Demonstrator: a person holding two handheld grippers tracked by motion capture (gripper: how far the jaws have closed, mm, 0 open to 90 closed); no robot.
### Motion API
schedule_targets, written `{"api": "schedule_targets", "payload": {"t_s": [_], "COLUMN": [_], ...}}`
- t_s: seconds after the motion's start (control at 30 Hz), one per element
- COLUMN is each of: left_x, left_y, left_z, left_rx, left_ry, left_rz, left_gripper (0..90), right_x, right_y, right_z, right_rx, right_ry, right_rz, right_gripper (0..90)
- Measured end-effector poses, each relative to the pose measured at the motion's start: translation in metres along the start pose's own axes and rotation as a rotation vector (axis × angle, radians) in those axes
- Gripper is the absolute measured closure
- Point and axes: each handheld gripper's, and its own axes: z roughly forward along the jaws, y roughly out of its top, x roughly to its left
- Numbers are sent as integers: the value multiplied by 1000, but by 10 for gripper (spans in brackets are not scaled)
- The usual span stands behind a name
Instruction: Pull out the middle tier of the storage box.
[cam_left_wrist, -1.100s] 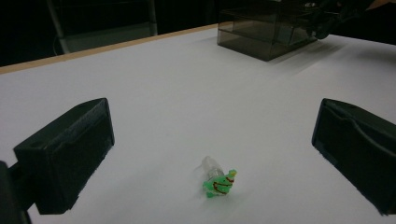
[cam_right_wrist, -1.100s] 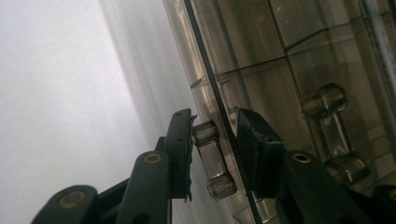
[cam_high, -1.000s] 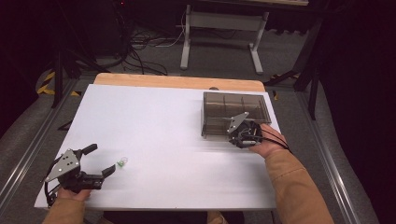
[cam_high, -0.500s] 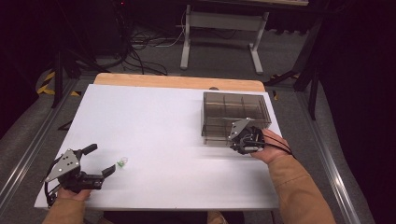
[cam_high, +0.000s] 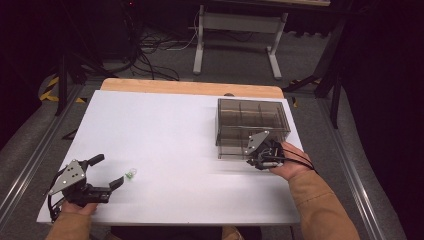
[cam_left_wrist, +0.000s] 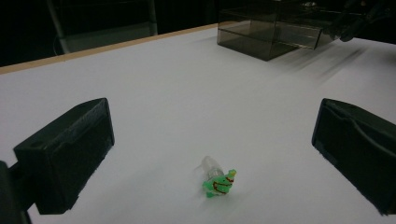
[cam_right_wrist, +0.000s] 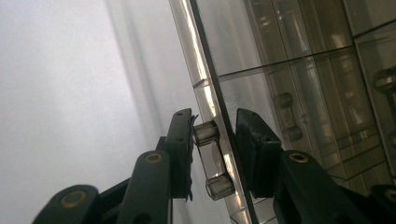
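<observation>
The right gripper (cam_right_wrist: 215, 156) pinches the clear handle (cam_right_wrist: 211, 158) of the smoky transparent plastic drawer box (cam_high: 252, 125), ready to pull; the left gripper (cam_left_wrist: 212, 154), fingers spread, brackets the small green figurine (cam_left_wrist: 218, 182) on the white counter (cam_high: 170, 130).

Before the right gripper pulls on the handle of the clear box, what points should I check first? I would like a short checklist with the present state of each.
1. Right gripper closed around the clear handle of the smoky compartment box: ok.
2. Both fingers pressing the handle firmly: cannot tell; the handle and front panel sit between them.
3. Box resting flat on the white table: ok.
4. Box held against sliding when pulled: not ok; nothing braces it.
5. Left gripper open, apart from the box: ok.
6. Small green figure far from the box: ok.
</observation>
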Motion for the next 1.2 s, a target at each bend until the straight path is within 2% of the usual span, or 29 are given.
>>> {"api": "schedule_targets", "payload": {"t_s": [0.13, 0.33, 0.53, 0.63, 0.73, 0.83, 1.13, 1.2], "left_x": [0, 0, 0, 0, 0, 0, 0, 0], "left_y": [0, 0, 0, 0, 0, 0, 0, 0], "left_z": [0, 0, 0, 0, 0, 0, 0, 0], "left_rx": [0, 0, 0, 3, 3, 3, 0, 1], "left_ry": [1, 0, 0, 1, 0, 1, 1, 1], "left_rz": [0, 0, -1, 0, 1, 0, 0, -1], "left_gripper": [2, 2, 2, 2, 2, 2, 1, 2], "right_x": [1, 0, 2, 2, 4, 4, 6, 8], "right_y": [0, 0, -1, -2, -2, -2, 1, 3], "right_z": [1, 2, 3, 3, 4, 6, -2, -6], "right_rx": [5, 7, 4, 7, 9, 5, -49, -75], "right_ry": [3, -5, 1, 2, 3, -1, 8, 4], "right_rz": [5, -12, 4, -12, 6, 2, 17, 15], "right_gripper": [675, 675, 674, 673, 670, 659, 552, 493]}}
